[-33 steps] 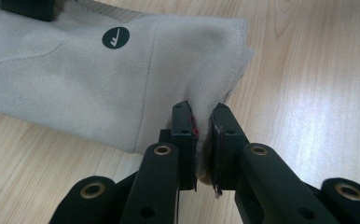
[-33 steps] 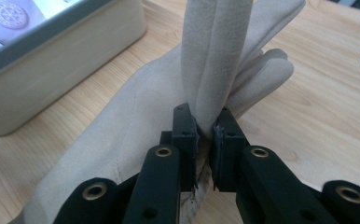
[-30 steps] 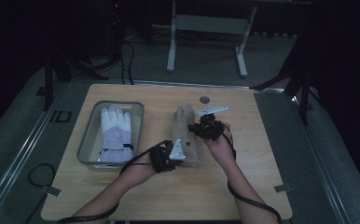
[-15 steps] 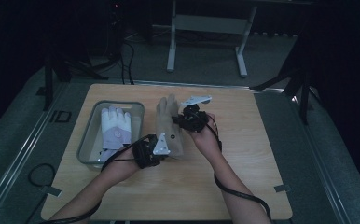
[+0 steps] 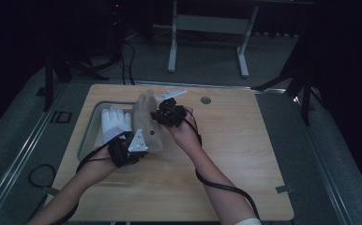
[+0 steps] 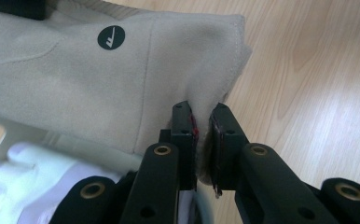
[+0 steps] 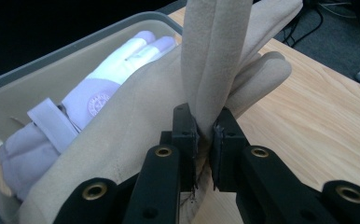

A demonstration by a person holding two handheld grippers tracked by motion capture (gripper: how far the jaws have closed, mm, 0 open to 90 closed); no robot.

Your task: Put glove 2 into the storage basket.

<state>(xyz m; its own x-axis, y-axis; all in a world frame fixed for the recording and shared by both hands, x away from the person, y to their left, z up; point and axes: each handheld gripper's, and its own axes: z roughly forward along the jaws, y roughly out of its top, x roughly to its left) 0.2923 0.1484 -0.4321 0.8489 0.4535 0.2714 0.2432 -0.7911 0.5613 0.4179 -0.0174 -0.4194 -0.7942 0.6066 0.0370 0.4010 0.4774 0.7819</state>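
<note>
Both my claws have carried the tan glove (image 5: 147,123) left, from the middle of the table (image 5: 245,168) to the right edge of the grey bin (image 5: 86,137). My left claw (image 6: 201,135) pinches its cuff tight, and my right claw (image 7: 205,140) pinches a finger. The white glove (image 5: 115,123) lies inside already. I think I am putting this one in too. Next I should go farther over the bin, lower it, and let go.
</note>
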